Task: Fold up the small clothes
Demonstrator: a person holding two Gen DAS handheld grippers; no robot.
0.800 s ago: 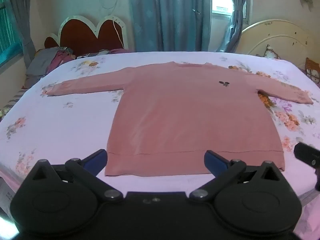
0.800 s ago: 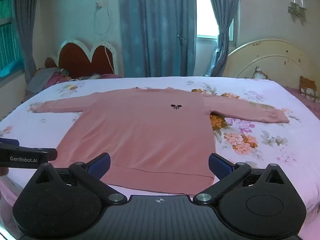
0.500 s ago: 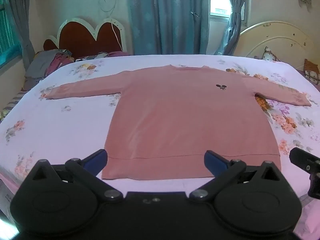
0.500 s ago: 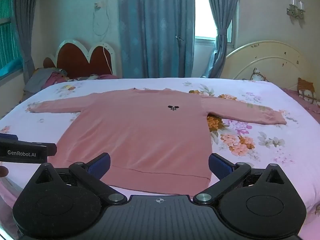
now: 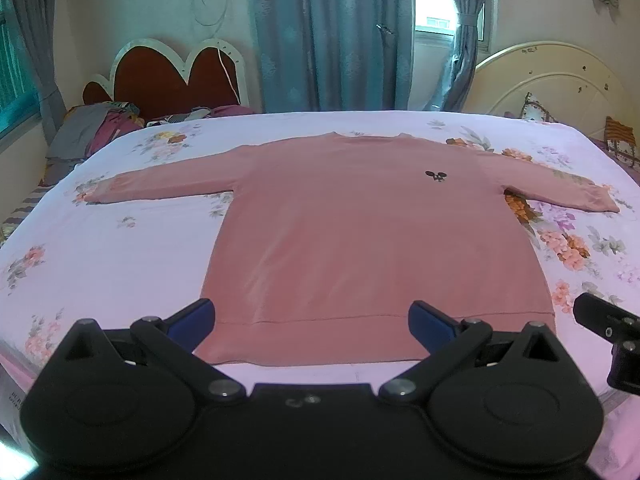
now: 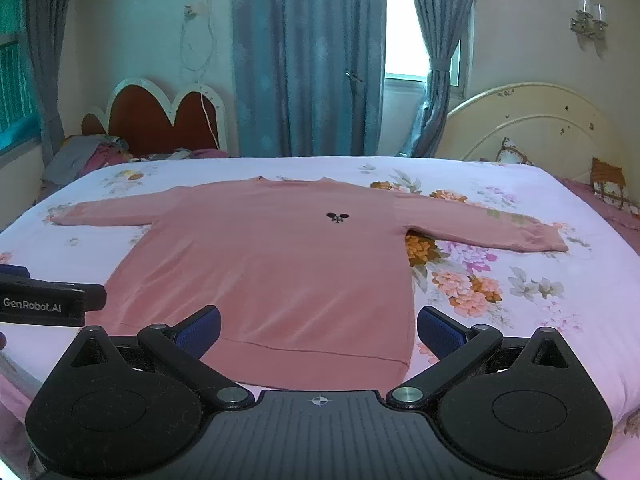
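Both views are lit by soft daylight from a window (image 6: 404, 68) between blue curtains (image 6: 308, 56); the pane is overexposed to white. Illumination on the bed (image 6: 520, 208) is even, with faint shadows only. A cool teal-pink colour cast covers each frame. Fisheye distortion bends the bed edges and walls, and the corners vignette to black. Focus is fairly sharp at centre and softer toward the rim. No motion blur is visible.

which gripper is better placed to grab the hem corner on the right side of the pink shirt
Right. The open right gripper sits near the pink long-sleeved shirt's right hem corner; the open left gripper is nearer the left corner.
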